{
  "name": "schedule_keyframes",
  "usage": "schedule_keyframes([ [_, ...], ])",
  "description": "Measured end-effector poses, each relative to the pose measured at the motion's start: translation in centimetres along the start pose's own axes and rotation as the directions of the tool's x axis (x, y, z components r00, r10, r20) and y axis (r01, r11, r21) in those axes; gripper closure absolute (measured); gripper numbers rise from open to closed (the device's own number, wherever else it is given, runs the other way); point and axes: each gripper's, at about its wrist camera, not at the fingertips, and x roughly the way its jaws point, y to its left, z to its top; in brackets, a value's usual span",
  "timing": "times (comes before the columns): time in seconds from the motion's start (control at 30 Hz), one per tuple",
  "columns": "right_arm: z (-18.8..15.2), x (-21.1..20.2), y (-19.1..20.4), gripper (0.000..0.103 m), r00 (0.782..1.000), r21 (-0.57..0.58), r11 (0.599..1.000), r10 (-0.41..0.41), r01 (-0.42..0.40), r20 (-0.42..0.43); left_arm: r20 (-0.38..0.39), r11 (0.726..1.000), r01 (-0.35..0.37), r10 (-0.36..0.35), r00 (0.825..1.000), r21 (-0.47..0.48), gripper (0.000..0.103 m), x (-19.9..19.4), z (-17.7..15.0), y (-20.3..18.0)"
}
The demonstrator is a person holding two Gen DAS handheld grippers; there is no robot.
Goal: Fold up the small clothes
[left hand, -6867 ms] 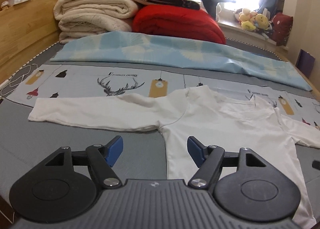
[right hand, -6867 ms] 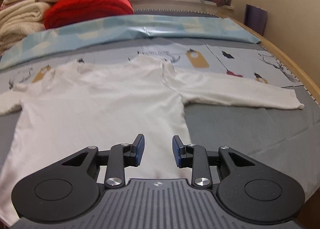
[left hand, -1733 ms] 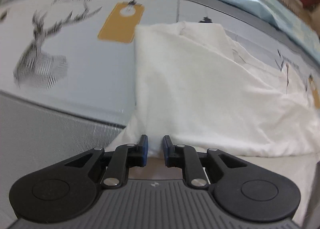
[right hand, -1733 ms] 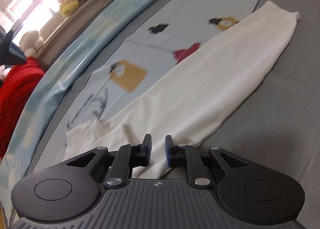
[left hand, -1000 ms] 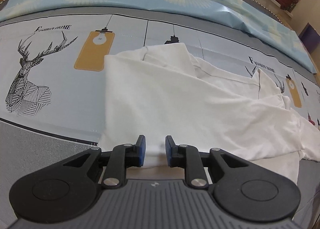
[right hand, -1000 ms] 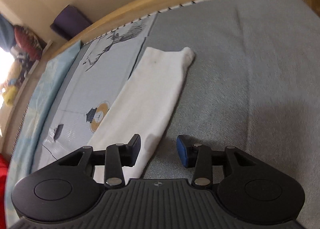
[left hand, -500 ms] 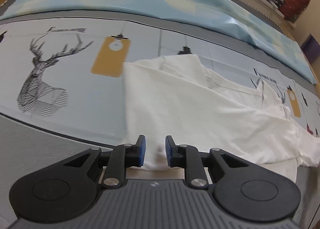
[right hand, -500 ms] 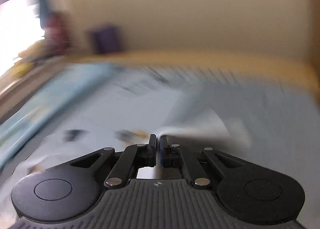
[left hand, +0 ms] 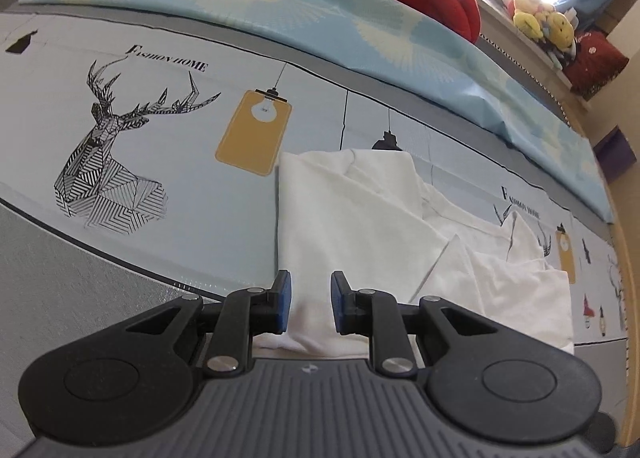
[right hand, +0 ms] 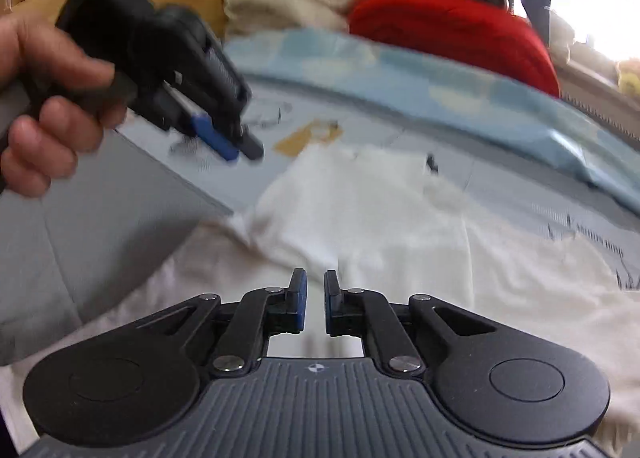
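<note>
Shirt (left hand: 352,218) white, part-folded on bed; left gripper (left hand: 310,300) & right gripper (right hand: 314,306) slightly open, empty.

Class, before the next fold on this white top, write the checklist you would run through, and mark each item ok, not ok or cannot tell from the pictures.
1. Left sleeve folded onto the white top: ok.
2. Right sleeve folded in: cannot tell, the right wrist view is blurred.
3. Left tool free of cloth: ok, jaws apart, nothing between them.
4. Right tool free of cloth: ok, narrow gap, nothing in it.
5. Folded layers smooth: not ok, creases on the right side.
</note>
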Motion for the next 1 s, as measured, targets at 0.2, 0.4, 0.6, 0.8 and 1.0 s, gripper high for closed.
schedule_keyframes([
  [0.2, 2.0, -5.1, -6.2, 0.075, 0.986, 0.376, 0.915, -0.165, 0.147, 0.016, -0.034, 0.995, 0.083, -0.081, 0.996, 0.062, 0.080, 0.8, -0.7, -2.7],
  [0.4, -1.9, -4.9, -12.9, 0.070, 0.929, 0.615, 0.702, -0.334, 0.360, -0.163, -0.136, 0.919, 0.205, -0.168, 0.976, 0.337, 0.070, 2.2, -4.5, -9.8],
  [0.6, -3.4, -4.8, -16.8, 0.071, 0.913, 0.671, 0.633, -0.365, 0.386, -0.182, -0.164, 0.848, 0.216, -0.154, 0.974, 0.484, 0.061, 4.3, -8.5, -14.6],
  [0.8, -6.5, -5.1, -20.5, 0.071, 0.919, 0.820, 0.440, -0.311, 0.365, -0.243, -0.181, 0.828, 0.210, -0.133, 0.974, 0.520, 0.051, 6.6, -10.7, -18.4],
  [1.0, -6.9, -5.4, -21.0, 0.071, 0.924, 0.836, 0.418, -0.292, 0.355, -0.247, -0.080, 0.785, 0.047, 0.004, 0.997, 0.618, 0.101, 7.5, -12.0, -20.1],
])
